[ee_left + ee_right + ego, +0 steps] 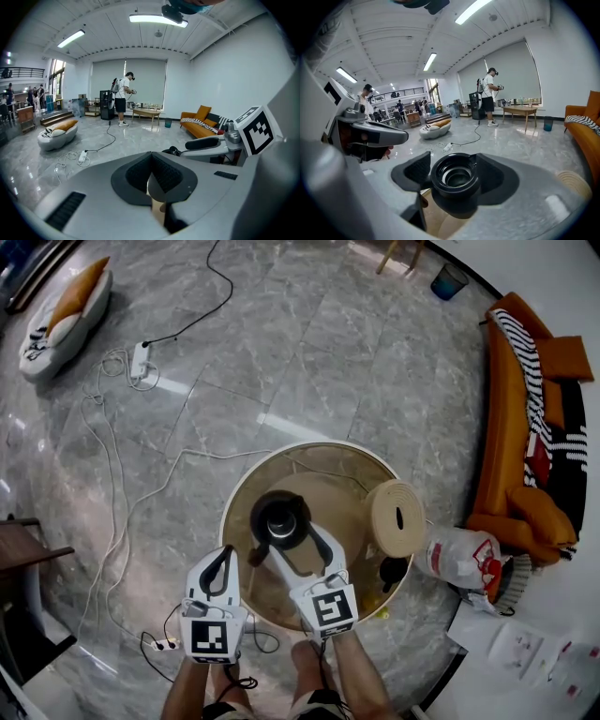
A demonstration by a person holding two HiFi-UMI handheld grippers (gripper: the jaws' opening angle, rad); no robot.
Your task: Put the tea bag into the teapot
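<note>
A black teapot stands lidless on the round beige table. My right gripper is open, one jaw on each side of the pot. In the right gripper view the teapot's round mouth sits between the black pads, and I cannot tell whether either pad touches it. I see no tea bag in any view, and the pot's inside is too dark to read. A brown stub shows by the pot's near side. My left gripper hovers at the table's near left edge, shut and empty, its pads meeting at the tips.
A round woven lid lies at the table's right edge, with a small black object just in front of it. A plastic bag lies on the floor to the right, an orange sofa beyond it. Cables trail over the floor to the left.
</note>
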